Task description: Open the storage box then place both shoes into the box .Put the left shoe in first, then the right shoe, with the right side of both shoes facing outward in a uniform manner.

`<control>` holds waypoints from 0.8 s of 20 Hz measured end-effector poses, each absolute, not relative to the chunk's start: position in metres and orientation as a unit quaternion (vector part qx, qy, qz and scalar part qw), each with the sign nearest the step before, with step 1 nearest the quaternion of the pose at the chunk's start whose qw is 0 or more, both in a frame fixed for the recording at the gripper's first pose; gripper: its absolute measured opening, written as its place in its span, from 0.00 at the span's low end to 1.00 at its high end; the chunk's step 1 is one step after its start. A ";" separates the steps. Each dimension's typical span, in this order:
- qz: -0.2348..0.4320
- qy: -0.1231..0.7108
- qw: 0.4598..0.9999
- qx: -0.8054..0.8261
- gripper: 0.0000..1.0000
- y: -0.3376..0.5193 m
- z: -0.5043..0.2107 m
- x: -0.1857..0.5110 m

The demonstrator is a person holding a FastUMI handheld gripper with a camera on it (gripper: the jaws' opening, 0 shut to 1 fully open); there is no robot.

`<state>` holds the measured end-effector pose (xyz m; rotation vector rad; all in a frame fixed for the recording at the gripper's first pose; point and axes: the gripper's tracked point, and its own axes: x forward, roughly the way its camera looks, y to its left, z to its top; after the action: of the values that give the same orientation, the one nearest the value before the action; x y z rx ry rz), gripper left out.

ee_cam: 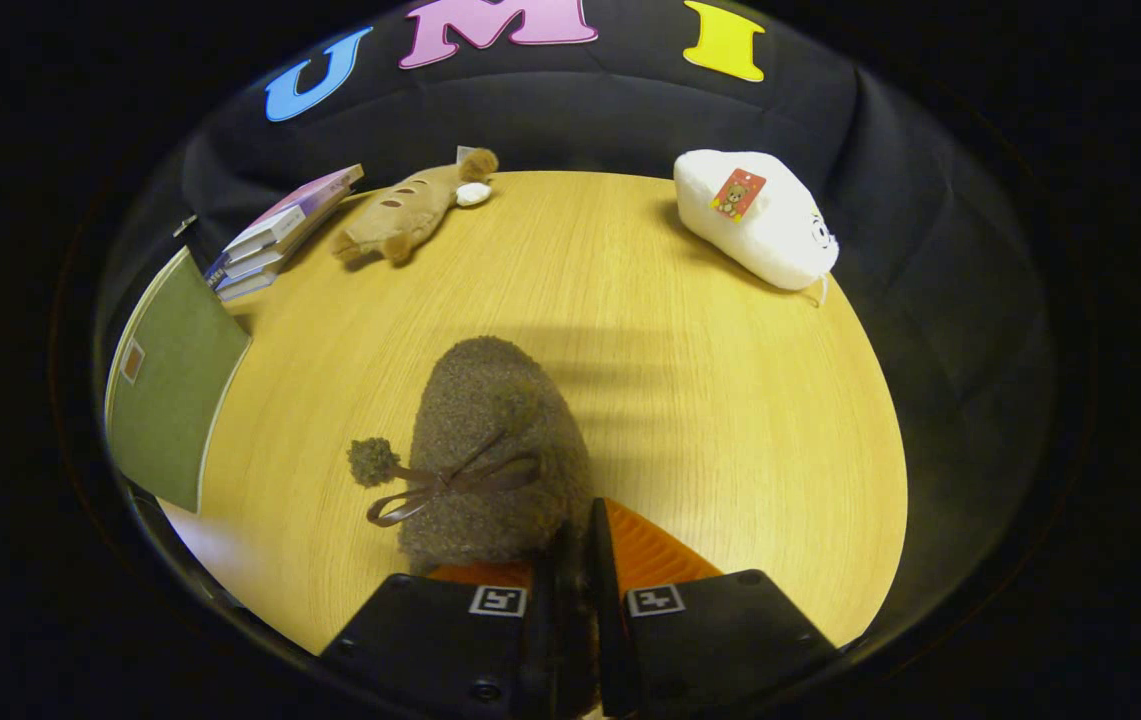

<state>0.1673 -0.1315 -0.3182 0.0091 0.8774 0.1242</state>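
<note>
A fuzzy brown shoe [490, 450] with a brown ribbon bow and a pompom hangs just ahead of my fingers, its toe pointing away over the wooden table [710, 400]. My gripper [575, 560] is shut on the shoe's rear edge, the two fingers pressed close together on it. The shoe casts a shadow on the tabletop beyond it. A green flat panel [170, 385], possibly the storage box's lid or wall, stands at the table's left side.
A stack of books [280, 235] lies at the far left of the table. A tan bread-shaped plush toy [410, 210] lies beside the books. A white plush toy [755, 215] with an orange tag sits at the far right.
</note>
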 end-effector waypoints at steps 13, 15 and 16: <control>0.024 0.394 0.915 0.090 0.07 -0.075 -0.220 0.133; 0.024 0.380 0.920 0.095 0.07 -0.056 -0.194 0.127; 0.026 0.370 0.924 0.096 0.07 -0.045 -0.179 0.123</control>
<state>0.1232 -0.0446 -0.1794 0.1965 0.7593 0.0539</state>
